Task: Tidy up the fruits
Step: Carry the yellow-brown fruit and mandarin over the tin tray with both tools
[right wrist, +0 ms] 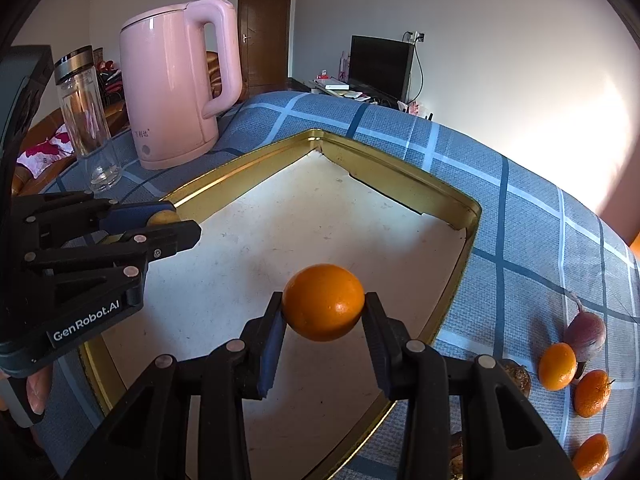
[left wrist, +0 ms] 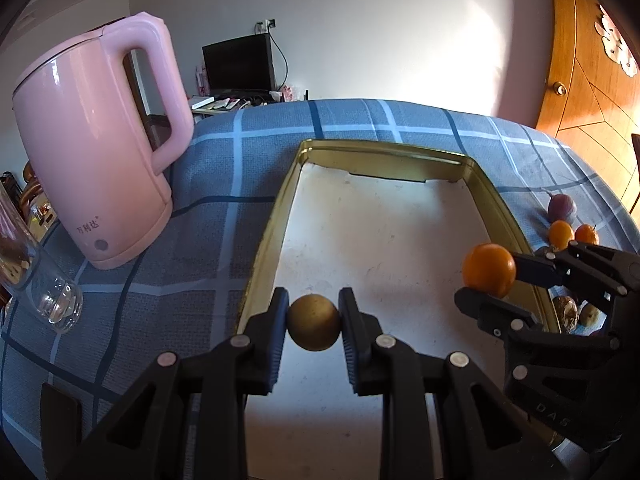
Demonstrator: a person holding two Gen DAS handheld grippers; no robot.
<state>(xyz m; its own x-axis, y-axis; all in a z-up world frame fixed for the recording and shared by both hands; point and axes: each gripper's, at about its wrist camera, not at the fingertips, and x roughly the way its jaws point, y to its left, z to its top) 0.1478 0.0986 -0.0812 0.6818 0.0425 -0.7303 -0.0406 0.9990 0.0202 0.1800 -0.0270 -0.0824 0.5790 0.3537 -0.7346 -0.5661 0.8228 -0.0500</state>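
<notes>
Between our left gripper jaws we clamp a brownish round fruit, and our right gripper clamps an orange; both hang above the gold-rimmed tray. More fruits lie on the checked cloth beside it.

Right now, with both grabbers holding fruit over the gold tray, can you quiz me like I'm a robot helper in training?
1. Which fruit does the left gripper hold: A) the orange, B) the brownish-yellow round fruit, C) the purple one?
2. True or false: the gold tray already has fruit lying in it.
3. Fill in: the right gripper is shut on the ___.

Key: 1 B. 2 False, its white floor shows bare; other fruits lie on the blue checked cloth beside it. 3 The orange.
</notes>
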